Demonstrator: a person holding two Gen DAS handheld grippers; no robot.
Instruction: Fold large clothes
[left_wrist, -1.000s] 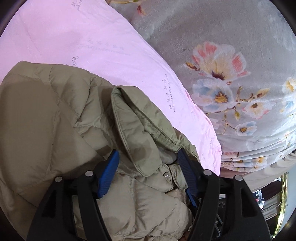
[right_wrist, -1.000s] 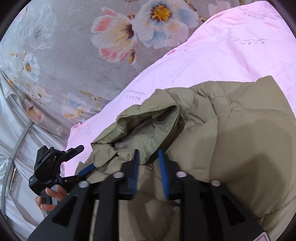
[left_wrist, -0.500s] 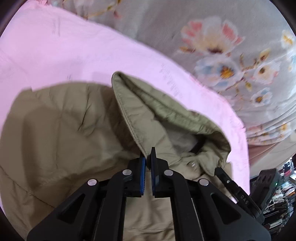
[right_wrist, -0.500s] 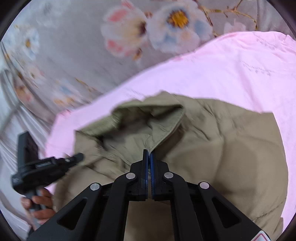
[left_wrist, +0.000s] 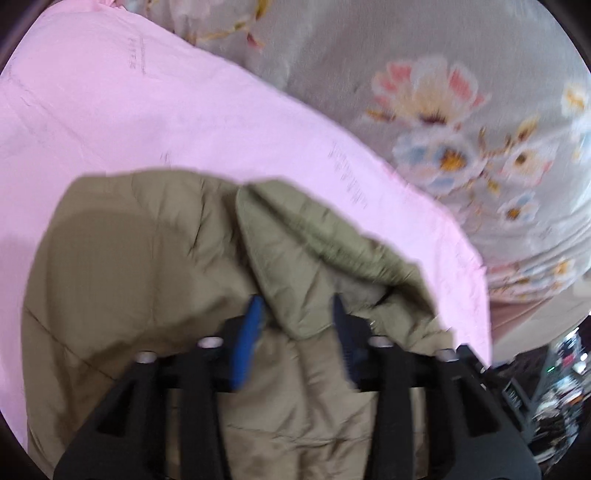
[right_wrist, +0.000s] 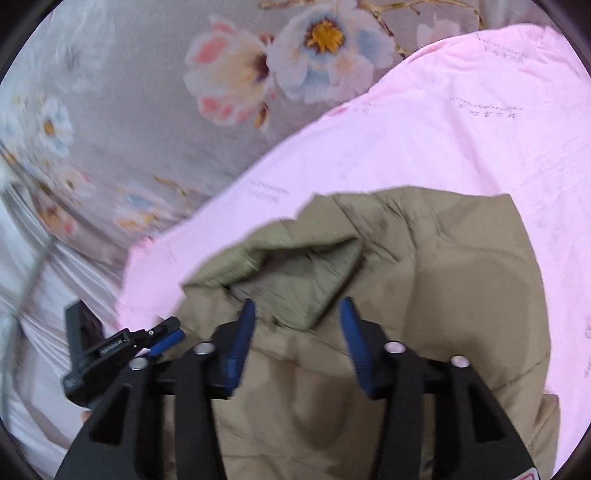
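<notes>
Jaws opening over the jacket collar

Both grippers are letting go at once. Your left gripper (left_wrist: 295, 321) was clamped on the collar (left_wrist: 295, 258) half a second ago; now its jaws are opening, the collar's corner lies loose between the blue pads (left_wrist: 249, 339) and nothing presses on it. Your right gripper (right_wrist: 297, 332) matches it — clamped then, opening now, with the same collar flap (right_wrist: 306, 277) in the gap but ungripped. Both views have also pulled back a little from the cloth.

You have probably just laid the collar end down, and the release ends that fold. The jacket (left_wrist: 129, 277) lies as a rounded olive bundle on the pink sheet (left_wrist: 147, 110), collar folded over on top, with the floral quilt (left_wrist: 406, 55) beyond. It looks near done — check that the puffy fill does not spring the fold open.

Containers: none in view, so nothing to report inside one. Your left gripper also shows at the lower left of the right view.
</notes>
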